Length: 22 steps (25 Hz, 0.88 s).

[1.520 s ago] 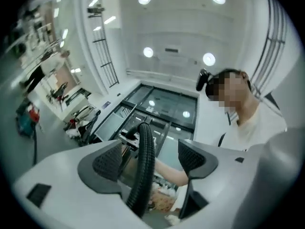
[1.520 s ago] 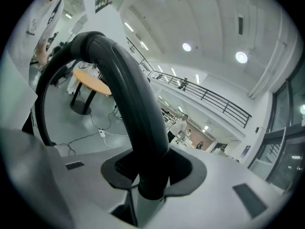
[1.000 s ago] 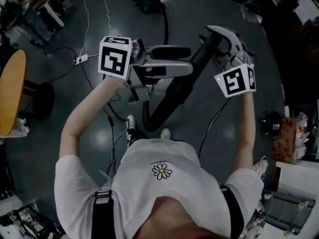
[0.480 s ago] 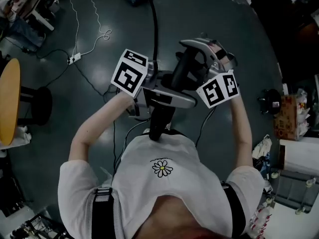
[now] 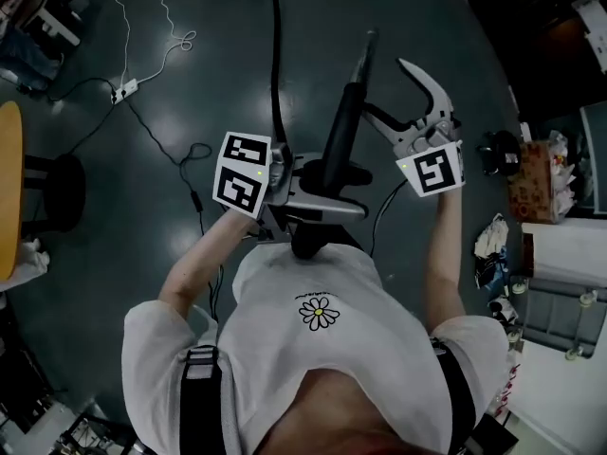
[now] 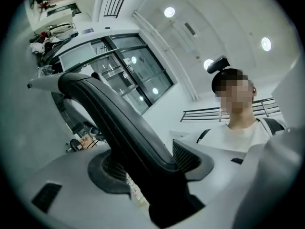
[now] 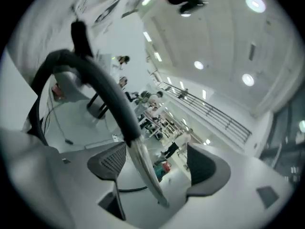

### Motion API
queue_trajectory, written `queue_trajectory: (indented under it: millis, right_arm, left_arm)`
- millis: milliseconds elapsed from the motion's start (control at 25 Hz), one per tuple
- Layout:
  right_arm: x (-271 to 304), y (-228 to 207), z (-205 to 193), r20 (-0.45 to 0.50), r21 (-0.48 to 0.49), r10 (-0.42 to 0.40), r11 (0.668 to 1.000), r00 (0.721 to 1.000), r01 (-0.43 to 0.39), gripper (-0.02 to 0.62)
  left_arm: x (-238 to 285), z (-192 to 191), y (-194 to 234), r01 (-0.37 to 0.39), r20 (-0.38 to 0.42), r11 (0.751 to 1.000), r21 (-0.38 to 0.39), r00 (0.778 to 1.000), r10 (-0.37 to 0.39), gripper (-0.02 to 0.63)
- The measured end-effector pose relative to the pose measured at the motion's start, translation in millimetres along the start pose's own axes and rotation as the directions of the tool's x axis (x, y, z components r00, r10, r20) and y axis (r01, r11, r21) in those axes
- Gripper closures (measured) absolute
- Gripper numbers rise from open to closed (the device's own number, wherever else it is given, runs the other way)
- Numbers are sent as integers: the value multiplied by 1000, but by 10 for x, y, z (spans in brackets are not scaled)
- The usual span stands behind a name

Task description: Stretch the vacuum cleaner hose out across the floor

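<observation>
The vacuum hose's rigid black tube [image 5: 334,150] runs from my waist up the view to its metal end [image 5: 366,42]. The thin flexible hose [image 5: 276,55] trails over the dark floor toward the top edge. My left gripper [image 5: 356,192] reaches across from the left; its jaws have just been closing and now clamp the tube [image 6: 119,123], which fills the gap of the left gripper [image 6: 152,175]. My right gripper [image 5: 387,88] has just been opening and stands wide beside the tube's upper part, not touching it. Beyond the right gripper [image 7: 159,166], the tube's chrome tip [image 7: 147,171] crosses the gap.
A white power strip with its cable [image 5: 119,91] and a black cable [image 5: 194,154] lie on the floor at left. A yellow round table [image 5: 8,188] and a dark stool [image 5: 62,192] stand at the left edge. Boxes and clutter [image 5: 531,183] line the right side.
The right gripper has let go of the tube and opened, moving off to its right. The left gripper has closed on the tube. The tube now points up the view.
</observation>
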State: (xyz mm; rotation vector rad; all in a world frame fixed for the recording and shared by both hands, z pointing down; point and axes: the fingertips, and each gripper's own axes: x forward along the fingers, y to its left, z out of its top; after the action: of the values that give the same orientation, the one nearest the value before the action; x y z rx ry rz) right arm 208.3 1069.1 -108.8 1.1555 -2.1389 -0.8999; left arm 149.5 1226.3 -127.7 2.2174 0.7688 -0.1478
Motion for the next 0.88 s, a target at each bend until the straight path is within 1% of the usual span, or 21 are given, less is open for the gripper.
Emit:
queue_trajectory:
  millis: [40, 80, 120, 160, 200, 240, 280, 320, 360, 400, 440, 480, 520, 560, 600, 680, 720, 760, 800, 840, 880]
  right_arm:
    - [-172, -113, -138, -12, 143, -56, 988, 998, 57, 207]
    - [-364, -257, -278, -23, 327, -132, 936, 991, 132, 207]
    - [-553, -400, -368, -27, 515, -207, 836, 978, 191, 207]
    - [-716, -508, -397, -17, 686, -267, 698, 964, 205, 207]
    - [-834, -544, -412, 2, 835, -298, 525, 955, 162, 207]
    - [-887, -482, -445, 31, 947, -286, 314, 958, 64, 209]
    - [-876, -334, -468, 94, 994, -237, 72, 967, -80, 209]
    - [-829, -143, -450, 204, 955, -187, -179, 961, -238, 209]
    - [-780, 39, -412, 323, 836, -175, -408, 930, -368, 209]
    - [-747, 193, -394, 405, 679, -201, -588, 892, -441, 209]
    - [-727, 324, -402, 441, 542, -228, -703, 868, -460, 209]
    - [-719, 445, -413, 455, 468, -229, -761, 860, -450, 209]
    - [-728, 553, -411, 467, 451, -206, -781, 860, -432, 209]
    - [-761, 629, -397, 481, 454, -182, -785, 858, -421, 209]
    - [-817, 648, -381, 495, 444, -179, -789, 850, -425, 209]
    - [-974, 522, -345, 525, 400, -210, -794, 825, -457, 209]
    - [-1075, 477, -313, 540, 438, -186, -771, 821, -463, 209]
    - [-1189, 491, -279, 551, 532, -120, -711, 826, -459, 209]
    - [-1301, 536, -253, 550, 641, -39, -620, 834, -452, 210]
    - [-1393, 559, -226, 540, 719, 18, -529, 842, -451, 210]
    - [-1462, 534, -171, 538, 759, 36, -456, 842, -465, 210]
  left_arm:
    - [-28, -131, -84, -5, -20, 1000, 9, 1000, 5, 324]
    - [-38, -242, -150, -10, -35, 1000, 10, 999, 10, 324]
    - [-36, -323, -195, -13, -40, 1000, 5, 999, 14, 324]
    - [-28, -375, -224, -15, -32, 1000, -3, 999, 15, 324]
    - [-14, -411, -243, -17, -17, 1000, -10, 1000, 16, 324]
    - [11, -445, -260, -20, -2, 1000, -15, 1000, 20, 324]
    - [58, -488, -281, -26, 8, 1000, -15, 1000, 26, 324]
    - [127, -543, -305, -34, 13, 999, -11, 999, 34, 324]
    - [216, -607, -334, -42, 16, 999, -1, 999, 42, 324]
    - [319, -675, -369, -49, 18, 999, 15, 999, 49, 324]
    - [432, -748, -406, -56, 18, 998, 36, 998, 56, 324]
    - [559, -832, -443, -64, 12, 996, 61, 998, 64, 325]
    - [702, -942, -473, -75, -6, 993, 90, 997, 76, 325]
    - [857, -1092, -487, -90, -43, 988, 124, 994, 96, 327]
    - [1017, -1275, -479, -104, -96, 981, 163, 988, 121, 327]
    - [1311, -1632, -409, -116, -201, 966, 230, 966, 163, 327]
    - [1428, -1763, -363, -116, -224, 963, 243, 959, 172, 327]
    - [1514, -1858, -316, -120, -231, 962, 244, 957, 178, 327]
    - [1569, -1924, -273, -131, -233, 961, 243, 954, 189, 327]
    - [1590, -1966, -237, -149, -239, 957, 248, 948, 209, 327]
    - [1578, -1980, -211, -170, -238, 951, 258, 943, 233, 327]
